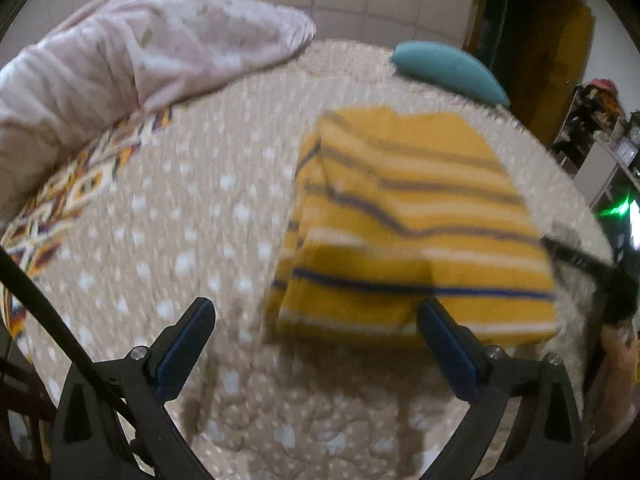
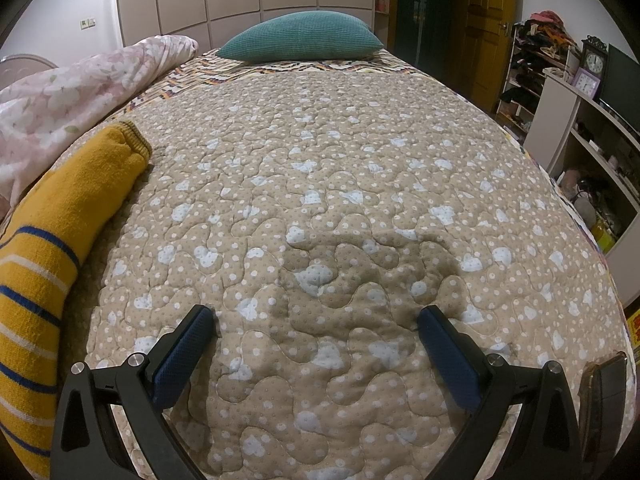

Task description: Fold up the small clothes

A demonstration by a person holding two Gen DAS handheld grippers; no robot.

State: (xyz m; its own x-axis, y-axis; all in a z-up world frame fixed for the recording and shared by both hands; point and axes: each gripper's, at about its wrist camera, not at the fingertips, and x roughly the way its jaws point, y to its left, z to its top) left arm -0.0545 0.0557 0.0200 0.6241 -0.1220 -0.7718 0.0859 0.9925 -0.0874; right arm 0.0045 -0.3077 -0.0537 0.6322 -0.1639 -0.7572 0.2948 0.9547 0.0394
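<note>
- Grippers first, nearest the cameras: the left gripper point(image 1: 316, 312) is hovering with its two blue-padded fingers point(image 1: 184, 350) spread wide and holding nothing; its right pad is showing in front of the near edge of the garment, though the blur is hiding whether they are touching.
- The right gripper point(image 2: 316, 316) is likewise gaping wide and empty, hanging over bare quilt well to the right of the garment.
- Just beyond the left gripper, a yellow striped sweater point(image 1: 404, 224) is lying on the beige quilted bedspread point(image 2: 340, 184), already looking folded into a compact rectangle. In the right wrist view, one plain yellow sleeve point(image 2: 100, 172) is stretching out unfolded. My judgement: both grippers are standing open to free them for the next fold, probably that sleeve.
- At the right edge of the left wrist view, a dark, blurred shape is sitting, likely the other gripper.
- Farther off on the left, a pink floral duvet point(image 1: 132, 52) is bunching up close to the sweater, possibly crowding the folding space.
- Farthest, a teal pillow point(image 2: 300, 38) is resting at the head of the bed, with cluttered shelves point(image 2: 592, 128) standing to the right, clear of the work.
</note>
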